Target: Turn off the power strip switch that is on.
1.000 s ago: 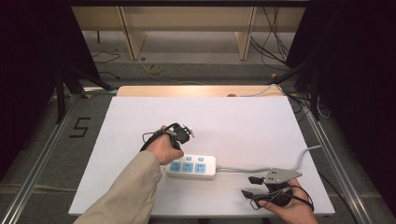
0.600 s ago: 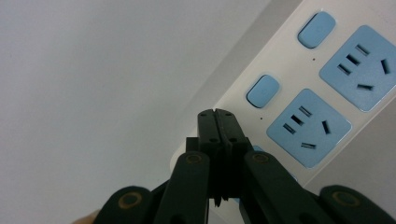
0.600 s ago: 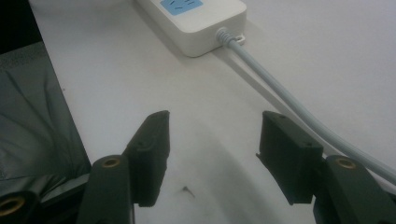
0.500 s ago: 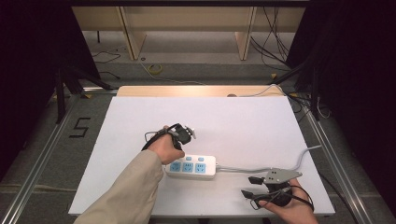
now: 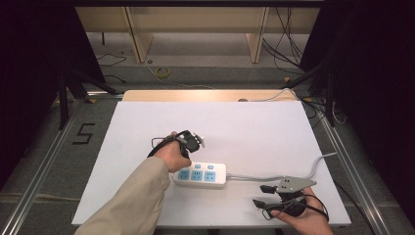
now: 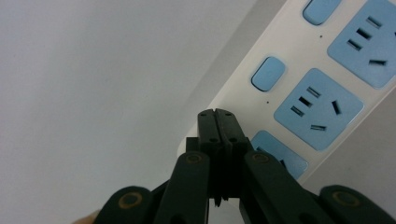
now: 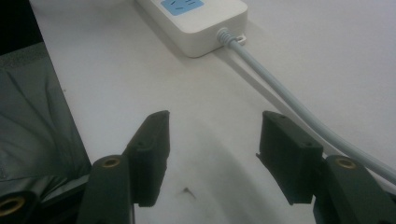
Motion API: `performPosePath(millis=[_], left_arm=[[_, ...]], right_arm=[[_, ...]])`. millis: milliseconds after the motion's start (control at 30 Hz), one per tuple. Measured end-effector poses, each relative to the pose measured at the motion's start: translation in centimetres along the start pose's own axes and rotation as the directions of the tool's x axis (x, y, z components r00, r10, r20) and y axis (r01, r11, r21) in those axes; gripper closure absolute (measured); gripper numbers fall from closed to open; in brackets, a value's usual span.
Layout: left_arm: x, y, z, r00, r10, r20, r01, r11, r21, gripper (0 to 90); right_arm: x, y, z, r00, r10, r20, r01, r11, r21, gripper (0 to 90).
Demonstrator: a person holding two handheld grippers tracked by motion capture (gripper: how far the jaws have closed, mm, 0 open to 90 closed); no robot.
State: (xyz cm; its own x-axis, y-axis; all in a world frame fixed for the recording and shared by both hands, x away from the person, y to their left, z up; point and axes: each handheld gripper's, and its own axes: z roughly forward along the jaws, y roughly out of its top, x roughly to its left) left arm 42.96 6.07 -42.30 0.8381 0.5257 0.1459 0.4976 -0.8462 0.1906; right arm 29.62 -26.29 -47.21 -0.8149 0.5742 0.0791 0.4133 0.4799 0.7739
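Note:
A white power strip [image 5: 200, 175] with blue sockets lies on the white table [image 5: 244, 122], and its grey cable [image 5: 254, 176] trails off to the right. My left gripper [image 5: 188, 145] is held just above the strip's left end. In the left gripper view its jaws [image 6: 218, 115] are pressed together with nothing between them, and the tips hover over the strip's [image 6: 327, 70] edge beside a blue switch. My right gripper [image 5: 263, 195] rests near the table's front right edge. It stands open [image 7: 215, 135] over bare table, short of the strip's cable end [image 7: 196, 18] and beside the cable [image 7: 289, 102].
The table's front edge runs just below both hands. A wooden strip [image 5: 205, 95] borders the far edge of the table. Metal rails [image 5: 49, 156] flank it, and a "5" mark [image 5: 84, 133] sits on the floor at the left. Loose cables [image 5: 313, 105] lie at the back right.

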Motion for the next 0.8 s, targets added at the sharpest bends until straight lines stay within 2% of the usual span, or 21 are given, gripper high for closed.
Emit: performPosePath(millis=[200,333,467,567,800], left_arm=[[0.01,0.13,0.26,0.9993,0.035,0.008,-0.035,0.9993,0.015,89.7],[-0.02,0.18,0.45,0.9990,0.042,0.014,-0.042,0.9990,0.017,89.7],[0.05,0.28,0.47,0.9989,0.045,0.015,-0.045,0.9987,0.024,89.7],[0.09,0.36,0.53,0.9992,0.030,0.025,-0.030,0.9993,0.020,89.7],[0.31,0.32,0.80,0.9989,0.038,0.029,-0.039,0.9987,0.033,89.7]], right_arm=[[-0.02,-0.01,0.00,1.0000,0.000,-0.001,0.000,1.000,0.003,43.9],[-0.02,-0.03,-0.01,1.0000,-0.001,-0.001,0.001,1.000,0.003,43.9],[-0.04,-0.02,-0.02,1.0000,0.001,0.000,-0.001,1.000,0.001,43.9],[-0.03,-0.03,-0.01,1.0000,0.001,0.000,-0.001,1.000,0.002,43.9],[-0.07,-0.05,-0.04,1.0000,-0.002,-0.001,0.002,1.000,0.004,43.9]])
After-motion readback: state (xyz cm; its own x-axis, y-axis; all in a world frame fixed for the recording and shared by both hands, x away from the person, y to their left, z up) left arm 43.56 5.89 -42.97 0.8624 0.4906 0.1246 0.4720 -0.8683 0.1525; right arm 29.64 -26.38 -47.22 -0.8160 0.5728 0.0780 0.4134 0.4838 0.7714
